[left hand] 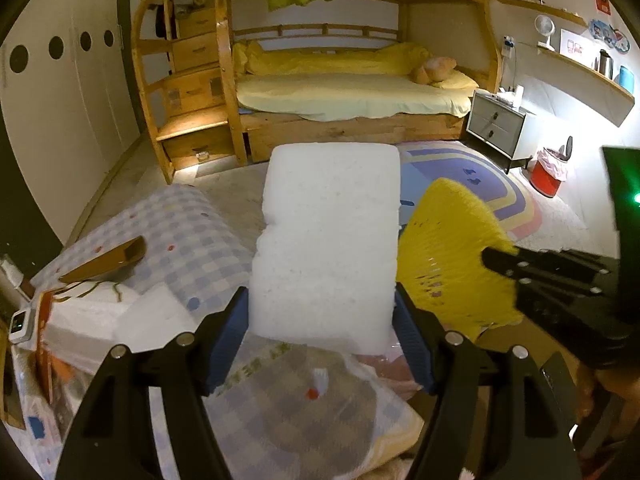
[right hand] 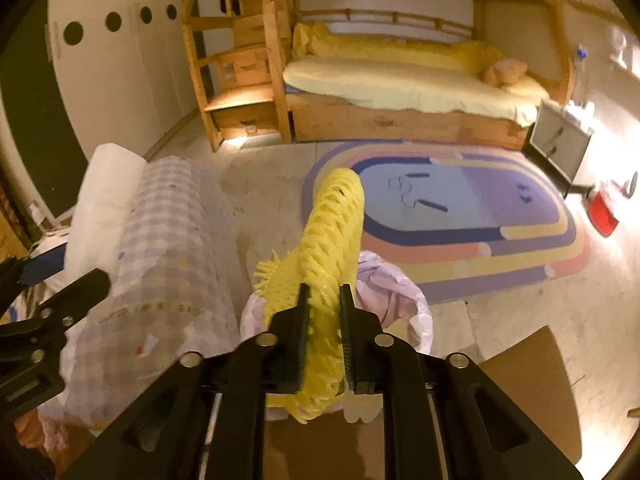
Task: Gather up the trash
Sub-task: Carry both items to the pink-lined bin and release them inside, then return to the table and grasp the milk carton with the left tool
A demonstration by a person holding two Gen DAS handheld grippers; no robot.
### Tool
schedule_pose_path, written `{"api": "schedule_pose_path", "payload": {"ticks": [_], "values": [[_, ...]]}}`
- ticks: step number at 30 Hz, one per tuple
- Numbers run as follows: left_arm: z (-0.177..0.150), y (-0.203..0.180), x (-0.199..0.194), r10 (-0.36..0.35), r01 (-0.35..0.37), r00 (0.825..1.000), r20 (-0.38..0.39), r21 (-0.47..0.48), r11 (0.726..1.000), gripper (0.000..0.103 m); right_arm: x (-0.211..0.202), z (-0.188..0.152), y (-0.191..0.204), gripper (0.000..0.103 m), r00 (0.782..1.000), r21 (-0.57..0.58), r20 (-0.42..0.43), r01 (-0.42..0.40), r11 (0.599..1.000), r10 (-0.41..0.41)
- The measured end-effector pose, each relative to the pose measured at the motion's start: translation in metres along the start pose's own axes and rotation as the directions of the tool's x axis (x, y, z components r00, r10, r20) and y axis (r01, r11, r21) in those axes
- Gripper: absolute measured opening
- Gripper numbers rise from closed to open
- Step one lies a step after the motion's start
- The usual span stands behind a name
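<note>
Left claw (left hand: 322, 320) clamps a white foam block (left hand: 328, 240) between its blue pads (left hand: 224, 340), the block standing upright above a checked plastic-wrapped bundle (left hand: 192, 240). Right claw (right hand: 324, 312) is closed on a yellow foam net sleeve (right hand: 334, 232) (its frayed end sticks out below the fingers), held over a bin lined with a pale pink bag (right hand: 392, 292). Beyond lie a pastel oval rug (right hand: 460, 216), a red bin (left hand: 546, 176) and the wooden bunk bed (left hand: 352, 92).

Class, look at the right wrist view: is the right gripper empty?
No: the right gripper is shut on a yellow foam net, pinched between its two fingers.
</note>
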State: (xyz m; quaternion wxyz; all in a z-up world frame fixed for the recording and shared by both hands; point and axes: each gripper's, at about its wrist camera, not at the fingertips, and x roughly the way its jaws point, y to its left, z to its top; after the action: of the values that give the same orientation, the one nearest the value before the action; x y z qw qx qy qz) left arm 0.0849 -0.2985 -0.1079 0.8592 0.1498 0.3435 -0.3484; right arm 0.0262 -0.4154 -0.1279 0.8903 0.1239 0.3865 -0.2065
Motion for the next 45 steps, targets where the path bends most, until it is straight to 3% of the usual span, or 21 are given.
{"api": "schedule_pose_path", "payload": {"ticks": [5,13,15,17,22,34,40,45], "values": [[0.009,-0.01,0.025,-0.03,0.03,0.999,-0.035,0.001,1.0,0.068,0.019,0.001,-0.014,0.043,1.0,0.04,-0.017,-0.002,0.999,0.003],[0.017,-0.039,0.061,-0.085,0.089,0.993,-0.087,0.05,0.995,0.069,0.0,0.002,-0.046,0.05,0.999,0.143,0.035,0.002,0.99,-0.007],[0.02,-0.047,0.068,-0.1,0.106,0.991,-0.091,0.066,0.992,0.074,-0.009,0.002,-0.054,0.05,0.999,0.166,0.052,0.004,0.986,-0.013],[0.022,-0.054,0.074,-0.103,0.111,0.99,-0.093,0.077,0.991,0.087,-0.016,0.003,-0.059,0.05,0.998,0.175,0.067,0.008,0.985,-0.02],[0.023,-0.054,0.073,-0.094,0.101,0.992,-0.084,0.083,0.991,0.088,-0.032,0.002,-0.06,0.052,0.996,0.182,0.093,-0.005,0.983,-0.012],[-0.012,0.023,-0.016,0.072,-0.073,0.997,-0.024,-0.043,0.996,0.088,-0.057,-0.008,0.002,0.053,0.988,0.104,0.06,-0.147,0.984,0.141],[-0.039,0.063,-0.062,0.191,-0.191,0.982,-0.013,-0.114,0.975,0.088,-0.074,-0.011,0.049,0.053,0.977,0.01,0.052,-0.21,0.978,0.209],[-0.063,0.101,-0.092,0.272,-0.273,0.962,-0.033,-0.195,0.942,0.088,-0.083,-0.015,0.087,0.053,0.965,-0.067,0.04,-0.257,0.964,0.26]]}}
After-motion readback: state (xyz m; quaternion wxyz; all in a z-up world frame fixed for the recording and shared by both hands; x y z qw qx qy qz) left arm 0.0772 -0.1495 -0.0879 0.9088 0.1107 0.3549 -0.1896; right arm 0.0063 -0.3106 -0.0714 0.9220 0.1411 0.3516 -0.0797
